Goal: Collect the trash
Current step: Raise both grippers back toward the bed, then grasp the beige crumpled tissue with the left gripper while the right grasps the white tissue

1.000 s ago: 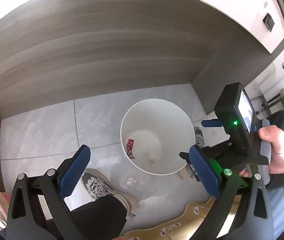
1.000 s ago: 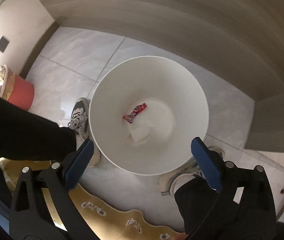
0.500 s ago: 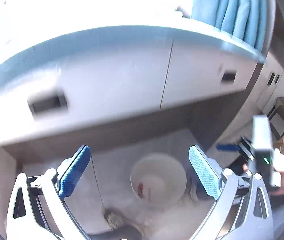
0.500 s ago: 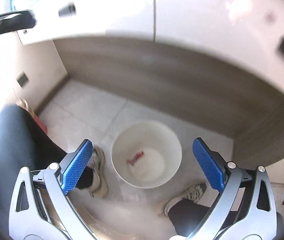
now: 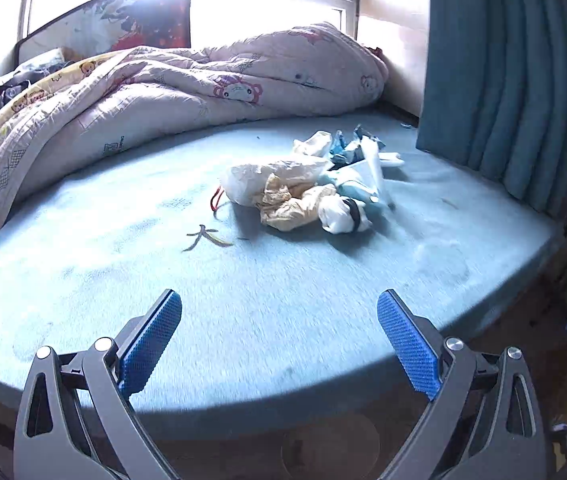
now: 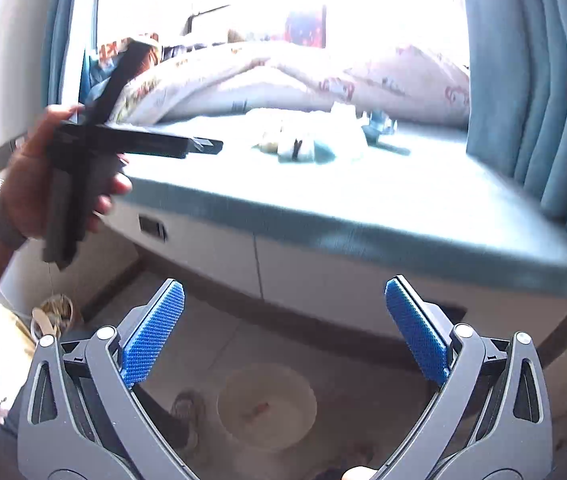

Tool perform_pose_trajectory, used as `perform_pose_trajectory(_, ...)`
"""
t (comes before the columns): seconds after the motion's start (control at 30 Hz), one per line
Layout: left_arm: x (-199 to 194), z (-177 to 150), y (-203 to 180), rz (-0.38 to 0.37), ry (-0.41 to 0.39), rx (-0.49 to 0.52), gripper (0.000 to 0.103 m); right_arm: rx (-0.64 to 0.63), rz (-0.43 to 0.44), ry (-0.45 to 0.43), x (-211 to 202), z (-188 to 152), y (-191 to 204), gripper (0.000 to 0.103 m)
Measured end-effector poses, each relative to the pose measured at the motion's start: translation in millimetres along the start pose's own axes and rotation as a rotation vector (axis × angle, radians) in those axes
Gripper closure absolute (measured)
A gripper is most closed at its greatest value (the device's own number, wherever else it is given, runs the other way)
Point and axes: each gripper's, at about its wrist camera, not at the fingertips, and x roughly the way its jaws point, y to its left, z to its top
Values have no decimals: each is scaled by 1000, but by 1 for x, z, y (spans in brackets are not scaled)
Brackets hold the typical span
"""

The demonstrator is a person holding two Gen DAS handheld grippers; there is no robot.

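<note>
A pile of trash [image 5: 307,188], crumpled white and tan paper, plastic bags and blue wrappers, lies on the blue bed surface [image 5: 123,264]; it also shows far off in the right wrist view [image 6: 307,136]. A thin yellow scrap [image 5: 205,237] lies to its left. My left gripper [image 5: 279,340] is open and empty, above the bed's near edge, short of the pile. My right gripper [image 6: 283,340] is open and empty, lower, above the floor. The white bin [image 6: 267,404] stands on the floor below it with a red wrapper [image 6: 257,410] inside.
A rumpled patterned quilt [image 5: 143,92] fills the back of the bed. Teal curtains [image 5: 503,80] hang at the right. White drawers [image 6: 303,268] sit under the bed. The left hand and its gripper [image 6: 83,160] show at the left. A shoe [image 6: 187,412] is beside the bin.
Both grippers have swung up from looking down into the bin to facing the bed. The left one now sits over the bed edge. Both stay open and empty.
</note>
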Motion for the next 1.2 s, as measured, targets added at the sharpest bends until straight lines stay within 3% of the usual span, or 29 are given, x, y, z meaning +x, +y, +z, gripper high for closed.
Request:
perform_pose_trajectory(0.1, 23, 24, 9, 38, 53, -23, 20, -6, 17, -14, -2, 13, -5, 6)
perform_pose_trajectory(0.13, 33, 30, 15, 54, 77, -33, 30, -10, 22, -16, 0, 15, -6, 6)
perform_pose_trajectory(0.17, 40, 36, 18, 72, 100, -41, 31, -17, 27, -15, 0, 19, -6, 6)
perform_pose_trajectory(0.43, 86, 53, 3, 71, 181, -4, 21, -18, 23, -39, 3, 36, -16, 6)
perform_pose_trajectory(0.73, 112, 75, -14, 45, 186, -34, 19, 16, 9, -47, 17, 47, -38, 6)
perform_pose_trajectory(0.77, 115, 75, -15, 51, 194, -33, 28, 21, 8, -48, 20, 49, -39, 6)
perform_pose_trajectory(0.83, 118, 73, -15, 21, 199, -29, 59, 24, 8, -50, 24, 53, -40, 6)
perform_pose_trajectory(0.97, 114, 70, -11, -1, 190, -40, 67, 7, 12, -44, 45, 71, -42, 6)
perform_pose_trajectory(1.2, 98, 61, -3, 3, 175, 0, 75, 48, 55, 56, 117, 113, -47, 6)
